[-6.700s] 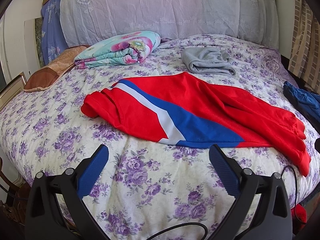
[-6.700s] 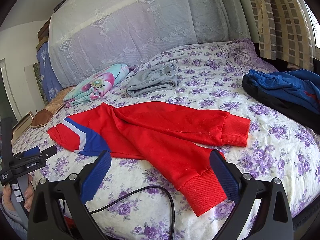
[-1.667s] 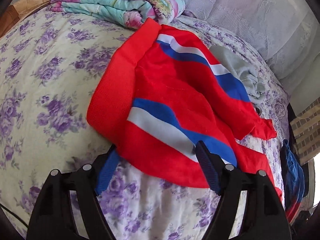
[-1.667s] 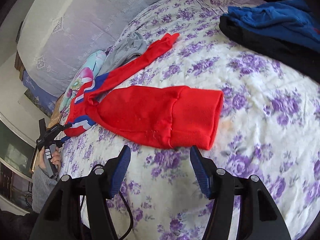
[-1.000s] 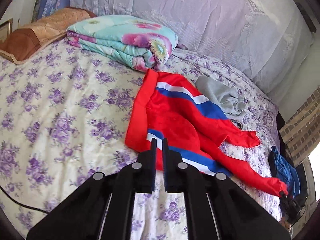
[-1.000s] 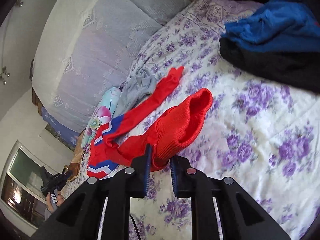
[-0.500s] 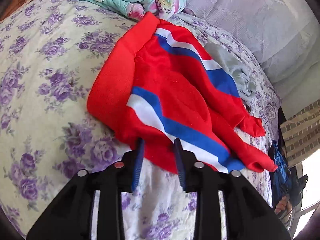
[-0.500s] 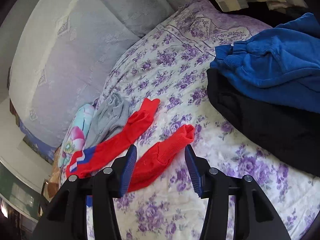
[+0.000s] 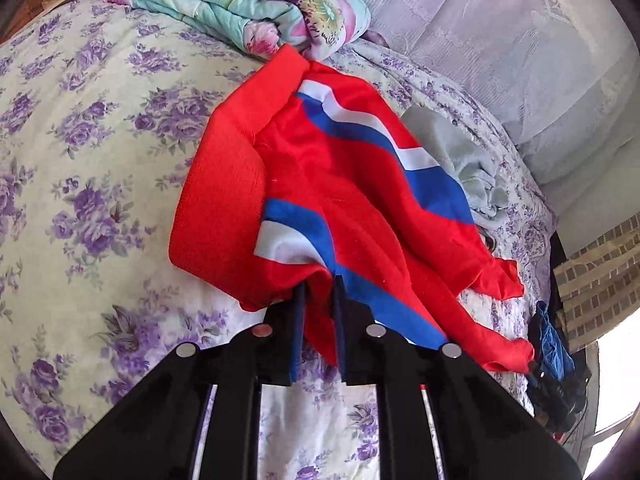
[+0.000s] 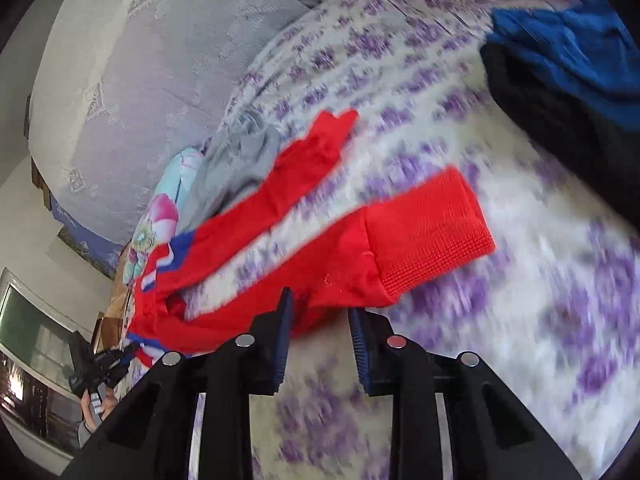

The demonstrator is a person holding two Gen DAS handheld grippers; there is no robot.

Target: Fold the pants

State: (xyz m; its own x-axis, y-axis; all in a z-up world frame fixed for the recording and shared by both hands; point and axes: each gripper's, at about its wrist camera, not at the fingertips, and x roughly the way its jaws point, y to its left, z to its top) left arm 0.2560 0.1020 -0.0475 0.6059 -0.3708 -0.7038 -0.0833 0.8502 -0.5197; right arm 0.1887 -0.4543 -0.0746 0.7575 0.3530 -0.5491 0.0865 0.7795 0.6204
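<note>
1. The red pants (image 9: 320,184) lie spread on the bed (image 9: 80,160), waistband just below the folded blanket (image 9: 240,4).
2. The left gripper (image 9: 319,312), jaws just closing, pinches the near hip edge.
3. The right gripper (image 10: 320,332), also closing, has the near leg's fabric between its jaws, beside the ribbed cuff (image 10: 428,228); whether the pads press I cannot tell.
4. Soft, light, floppy cloth: grip the thick waistband and cuffs.

We see the red pants (image 9: 348,184) spread loosely across the flowered bed (image 9: 80,184), rumpled rather than flat. A wide ribbed waistband (image 9: 224,184) lies at one end, with blue and white stripes (image 9: 384,148) slanting across the hips. The two legs (image 10: 256,216) run apart from each other toward the far side, each ending in a ribbed cuff (image 10: 428,224). Nothing is folded over yet.
</note>
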